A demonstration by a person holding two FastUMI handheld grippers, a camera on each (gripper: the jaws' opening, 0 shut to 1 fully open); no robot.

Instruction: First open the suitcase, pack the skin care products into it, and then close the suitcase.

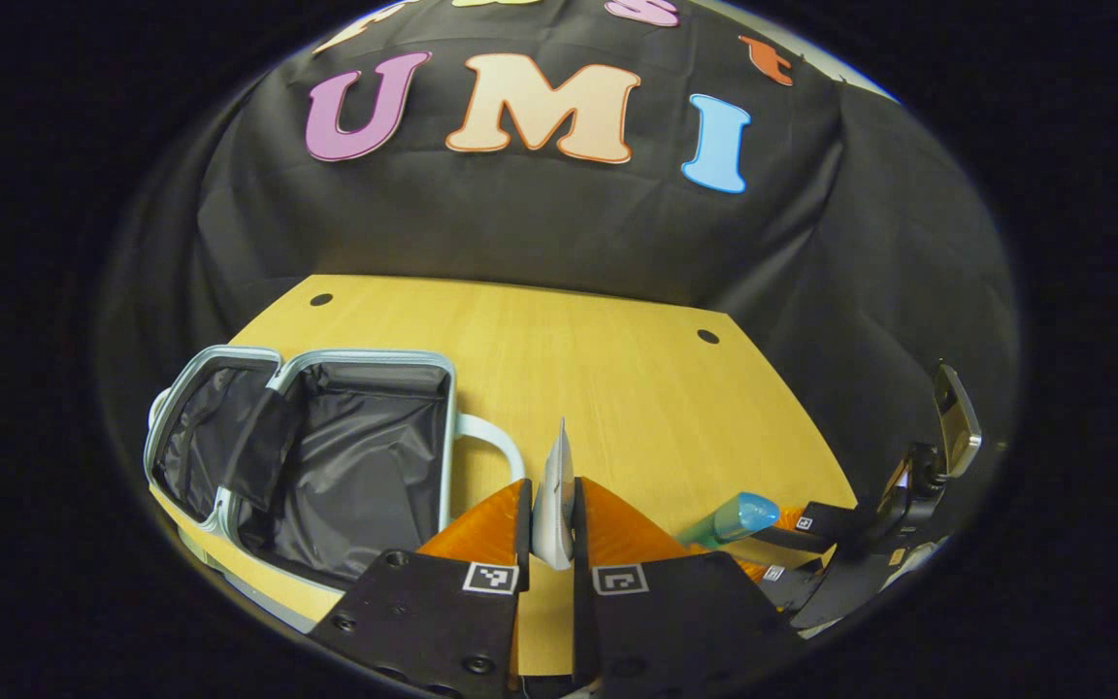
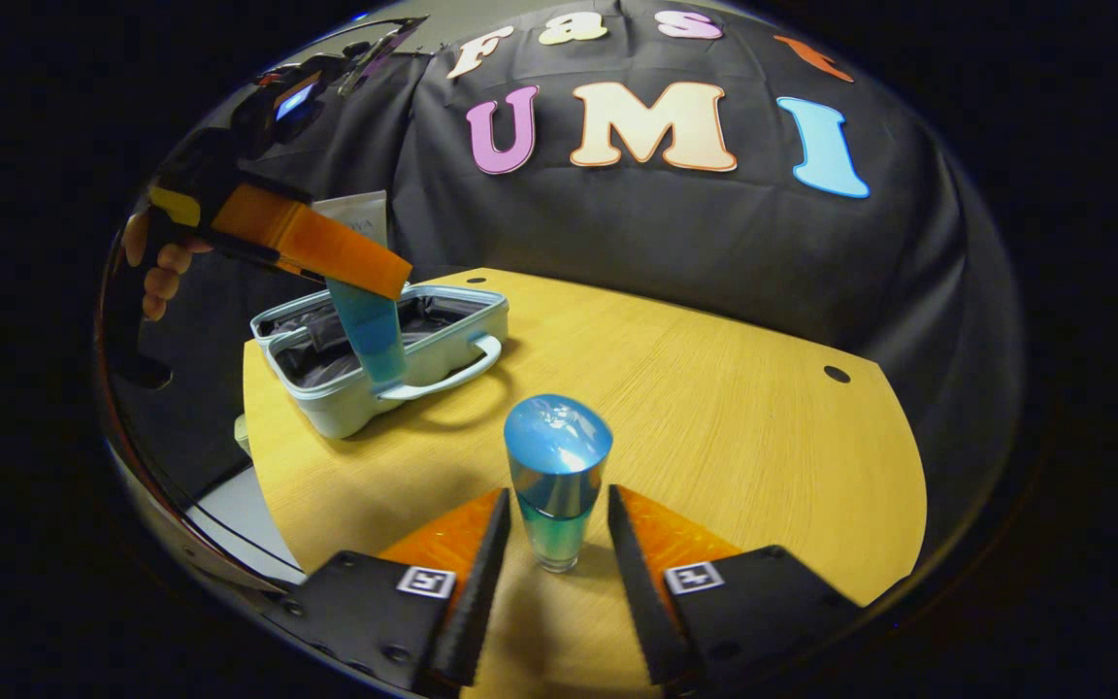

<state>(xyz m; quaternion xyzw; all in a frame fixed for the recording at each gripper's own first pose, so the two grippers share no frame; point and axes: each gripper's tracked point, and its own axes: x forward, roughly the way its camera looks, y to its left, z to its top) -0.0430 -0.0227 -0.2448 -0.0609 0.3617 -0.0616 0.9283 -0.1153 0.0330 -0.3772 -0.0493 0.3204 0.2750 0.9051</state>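
- My left tool (image 1: 551, 529) pinches a thin flat tube (image 1: 555, 500), with both fingers pressed on its sides. The tube stands up on its edge between them.
- In the right gripper view I see this same tool (image 2: 365, 291) up in the air over the suitcase, with the tube (image 2: 370, 335) hanging down from it. A hand (image 2: 156, 267) holds the tool at the back.
- The suitcase (image 1: 312, 456) lies open on the desk (image 1: 608, 388), near its left edge. Its inside is dark cloth, and its pale handle (image 1: 491, 442) points at me.
- My right tool (image 2: 559, 544) is spread open. A blue bottle (image 2: 557, 476) stands upright on the desk between its two fingers, and I see gaps on both sides.
- In the left gripper view the blue bottle (image 1: 729, 519) and my right tool (image 1: 792, 544) are off to the right, near the desk's edge.
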